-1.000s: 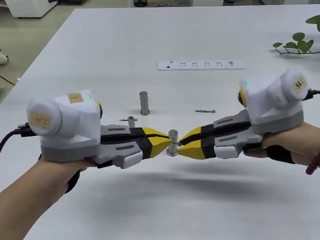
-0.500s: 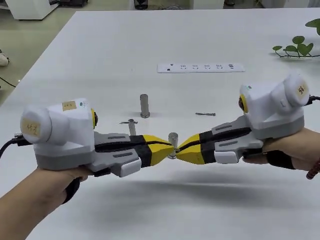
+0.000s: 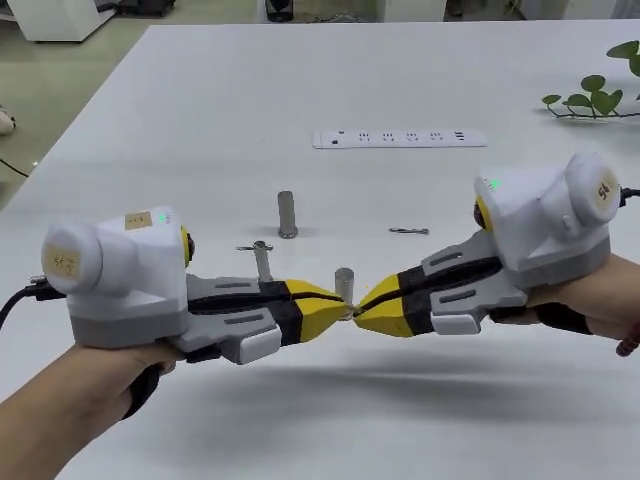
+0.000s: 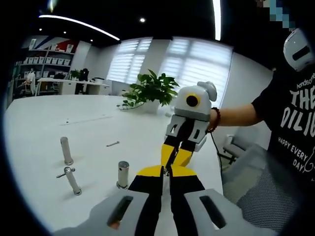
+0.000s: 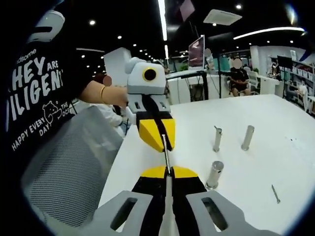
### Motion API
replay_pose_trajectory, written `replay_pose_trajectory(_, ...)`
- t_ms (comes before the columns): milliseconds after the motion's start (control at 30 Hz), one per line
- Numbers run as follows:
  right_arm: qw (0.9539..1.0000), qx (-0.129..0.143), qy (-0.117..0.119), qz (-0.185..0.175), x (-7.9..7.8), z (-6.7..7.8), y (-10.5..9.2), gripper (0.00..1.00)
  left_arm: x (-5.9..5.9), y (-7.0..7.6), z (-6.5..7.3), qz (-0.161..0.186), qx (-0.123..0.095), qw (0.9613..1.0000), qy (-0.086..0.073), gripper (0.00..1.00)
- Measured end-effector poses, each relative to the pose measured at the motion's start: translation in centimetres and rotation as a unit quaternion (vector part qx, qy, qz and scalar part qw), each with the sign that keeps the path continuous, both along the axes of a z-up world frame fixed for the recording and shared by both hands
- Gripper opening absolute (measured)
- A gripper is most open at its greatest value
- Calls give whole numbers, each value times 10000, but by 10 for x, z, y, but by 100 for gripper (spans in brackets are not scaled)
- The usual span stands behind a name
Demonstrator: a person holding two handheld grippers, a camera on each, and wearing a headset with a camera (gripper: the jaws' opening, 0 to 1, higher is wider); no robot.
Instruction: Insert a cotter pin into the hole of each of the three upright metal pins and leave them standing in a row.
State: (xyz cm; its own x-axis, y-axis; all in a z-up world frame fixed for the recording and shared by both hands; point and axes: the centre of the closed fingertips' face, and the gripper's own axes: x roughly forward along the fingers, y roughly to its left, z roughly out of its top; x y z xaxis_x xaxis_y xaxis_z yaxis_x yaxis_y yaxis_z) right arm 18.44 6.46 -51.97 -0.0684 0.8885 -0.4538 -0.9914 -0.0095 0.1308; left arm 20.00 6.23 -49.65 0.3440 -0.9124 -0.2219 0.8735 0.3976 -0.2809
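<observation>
Yellow jaws — left gripper (image 3: 336,298), right gripper (image 3: 363,309) — clamp one cotter pin (image 5: 166,150) beside metal pin (image 3: 344,281).

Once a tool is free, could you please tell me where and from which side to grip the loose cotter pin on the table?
Pinch the loose cotter pin mid-length from straight above, jaws across it: it lies flat on the table, thin, so a side approach probably cannot get under it.
</observation>
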Motion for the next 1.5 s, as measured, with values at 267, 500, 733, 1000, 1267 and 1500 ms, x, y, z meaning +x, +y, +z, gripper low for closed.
replay_pose_trajectory(267,9996,-193,-192,30,4,-3,-5,0,3,-1,-4,53,125,9999,-14,5)
replay_pose_trajectory(500,9982,-373,-410,-248,21,-4,-14,0,9,1,-11,349,369,9983,-278,17)
replay_pose_trajectory(733,9942,-770,-577,-476,38,-17,-27,0,22,6,-21,730,775,9923,-631,29)
replay_pose_trajectory(1000,9869,-1300,-721,-625,51,-34,-43,0,36,14,-34,1288,871,9863,-553,31)
replay_pose_trajectory(1267,9813,-1589,-919,-581,58,-42,-50,0,46,18,-50,1682,1081,9791,-384,32)
replay_pose_trajectory(1500,9751,-1834,-1151,-468,64,-45,-52,0,55,11,-62,1902,1182,9741,-327,30)
